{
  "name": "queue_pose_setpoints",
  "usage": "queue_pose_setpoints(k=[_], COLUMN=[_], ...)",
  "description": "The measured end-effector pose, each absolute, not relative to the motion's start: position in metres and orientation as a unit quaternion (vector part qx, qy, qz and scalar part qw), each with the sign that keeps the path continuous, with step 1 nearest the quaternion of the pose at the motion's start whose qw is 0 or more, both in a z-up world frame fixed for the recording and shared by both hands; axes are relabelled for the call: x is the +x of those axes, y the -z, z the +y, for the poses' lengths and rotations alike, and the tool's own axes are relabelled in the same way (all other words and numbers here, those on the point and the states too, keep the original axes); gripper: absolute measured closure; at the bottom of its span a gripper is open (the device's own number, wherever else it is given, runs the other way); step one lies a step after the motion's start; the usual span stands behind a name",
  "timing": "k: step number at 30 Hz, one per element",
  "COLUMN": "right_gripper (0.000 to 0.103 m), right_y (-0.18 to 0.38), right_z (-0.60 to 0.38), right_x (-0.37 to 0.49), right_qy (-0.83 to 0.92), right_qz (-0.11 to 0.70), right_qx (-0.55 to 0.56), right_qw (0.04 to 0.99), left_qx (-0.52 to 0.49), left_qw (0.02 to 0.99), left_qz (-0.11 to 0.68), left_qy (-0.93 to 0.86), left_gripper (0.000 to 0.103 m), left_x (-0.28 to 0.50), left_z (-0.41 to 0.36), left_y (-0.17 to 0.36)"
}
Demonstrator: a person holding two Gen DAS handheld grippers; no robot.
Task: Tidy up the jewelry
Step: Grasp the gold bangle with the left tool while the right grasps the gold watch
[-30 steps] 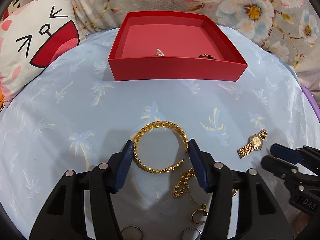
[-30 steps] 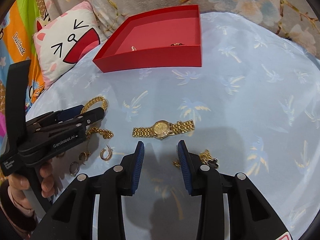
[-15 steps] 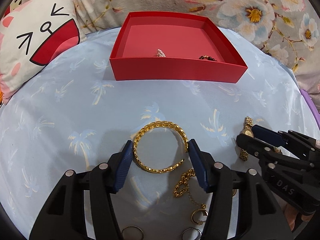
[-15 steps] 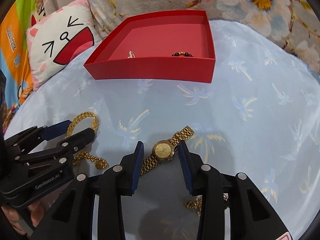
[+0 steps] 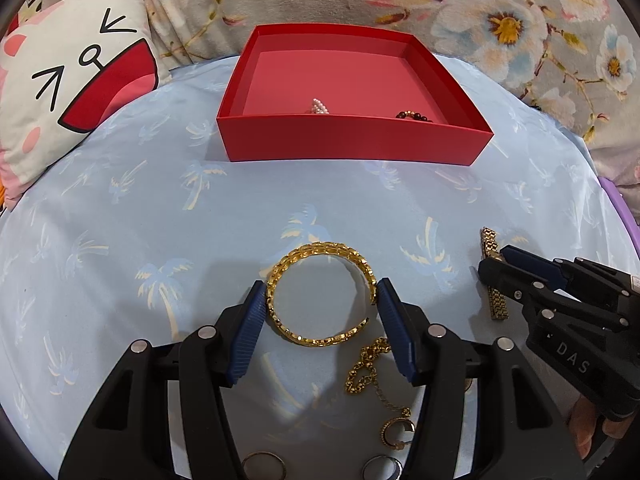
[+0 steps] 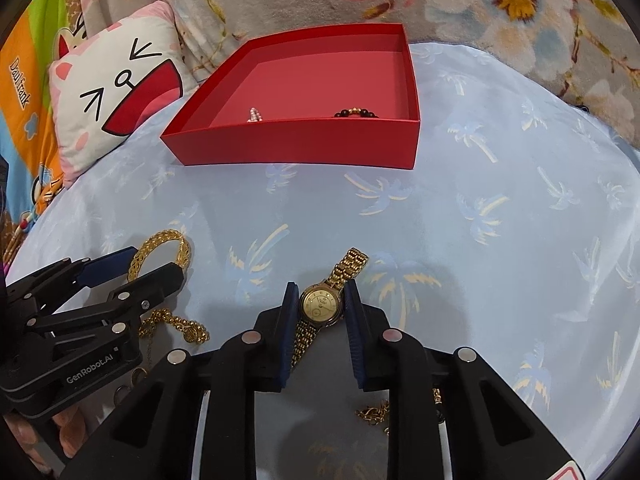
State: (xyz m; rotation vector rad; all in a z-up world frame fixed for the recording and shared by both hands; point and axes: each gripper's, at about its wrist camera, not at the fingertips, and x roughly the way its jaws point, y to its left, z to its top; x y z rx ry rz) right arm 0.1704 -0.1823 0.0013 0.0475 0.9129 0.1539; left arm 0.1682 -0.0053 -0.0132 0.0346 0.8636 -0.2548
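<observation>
A gold bangle (image 5: 320, 248) lies on the blue palm-print cloth, and my left gripper (image 5: 320, 292) holds it, one blue pad against each side. To its right, a gold watch (image 6: 320, 304) lies slanted on the cloth. My right gripper (image 6: 321, 288) is closing its jaws on the watch, and the pads touch the case on both sides. In the left wrist view the right gripper (image 5: 500, 260) covers the watch, with only strap ends (image 5: 489, 240) showing. The red box (image 5: 352, 140) stands farther back and holds a pearl piece (image 5: 319, 106) and a dark bead bracelet (image 5: 414, 116).
A gold chain (image 5: 368, 368), a hoop earring (image 5: 396, 432) and two rings (image 5: 264, 464) lie near the left gripper. Another chain (image 6: 372, 412) lies under the right gripper. A cat-face pillow (image 5: 72, 76) rests at the back left, a floral blanket (image 5: 500, 20) behind the box.
My right gripper moved forward over the watch, then narrowed its jaws onto the watch case. The left gripper and the bangle stayed where they were.
</observation>
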Motion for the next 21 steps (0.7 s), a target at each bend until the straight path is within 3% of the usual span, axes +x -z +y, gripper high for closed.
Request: queue_pose_setpoints(k=[13, 21], right_gripper=[0.081, 0.082], right_y=[-0.038, -0.083], right_z=[-0.193, -0.207], right_x=[0.171, 0.221], right_qy=[-0.083, -0.069], right_qz=[0.415, 0.392], right_qx=[0.039, 0.027], right_qw=[0.905, 0.917], left_qx=[0.02, 0.03], left_qw=[0.904, 0.927], left_qz=[0.41, 0.354], left_qy=[0.118, 0.119], left_gripper=[0.049, 0.049], left_x=[0.167, 0.198], left_z=[-0.007, -0.007], left_y=[0.004, -0.057])
